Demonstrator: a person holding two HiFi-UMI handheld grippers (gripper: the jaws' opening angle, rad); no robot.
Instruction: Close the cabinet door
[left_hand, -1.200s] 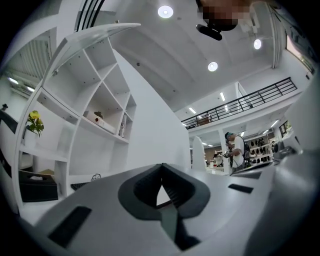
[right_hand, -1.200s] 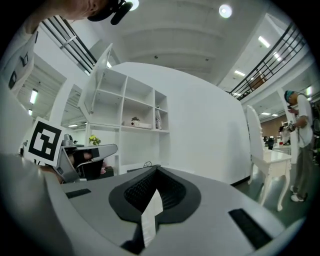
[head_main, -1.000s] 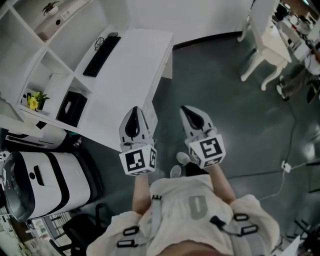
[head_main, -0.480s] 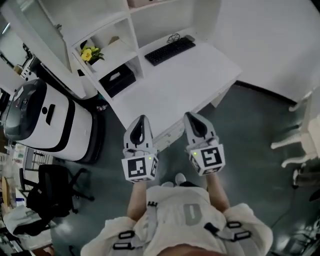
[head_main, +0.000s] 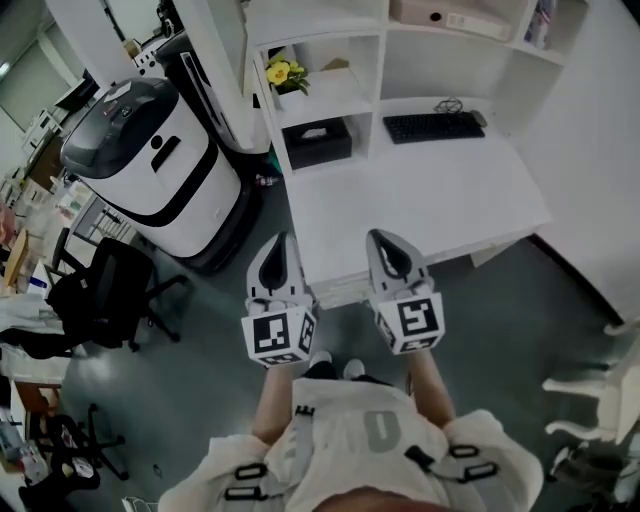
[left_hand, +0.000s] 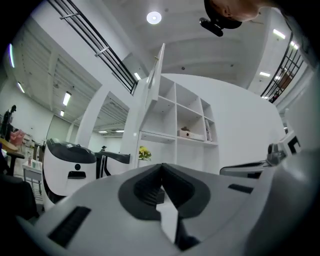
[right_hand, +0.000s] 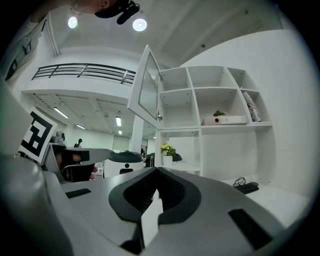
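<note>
The white cabinet door (right_hand: 145, 90) with a glazed panel stands swung open at the upper left of the white shelf unit (right_hand: 215, 105). In the left gripper view the door (left_hand: 158, 75) shows nearly edge-on. Both grippers point level toward the desk and shelves, well short of the door. My left gripper (head_main: 277, 242) is shut with nothing in it, its tips meeting in its own view (left_hand: 161, 167). My right gripper (head_main: 381, 238) is shut and empty too, tips together (right_hand: 156, 171). They are held side by side over the desk's near edge (head_main: 330, 290).
On the white desk (head_main: 420, 200) lies a black keyboard (head_main: 432, 127). The lower shelves hold a black box (head_main: 317, 142) and yellow flowers (head_main: 280, 70). A white-and-black machine (head_main: 150, 160) stands left of the desk, a black office chair (head_main: 100, 290) nearer me.
The person has turned, so the desk and shelves have swung from the upper left to straight ahead. Both grippers kept side by side and stayed shut.
</note>
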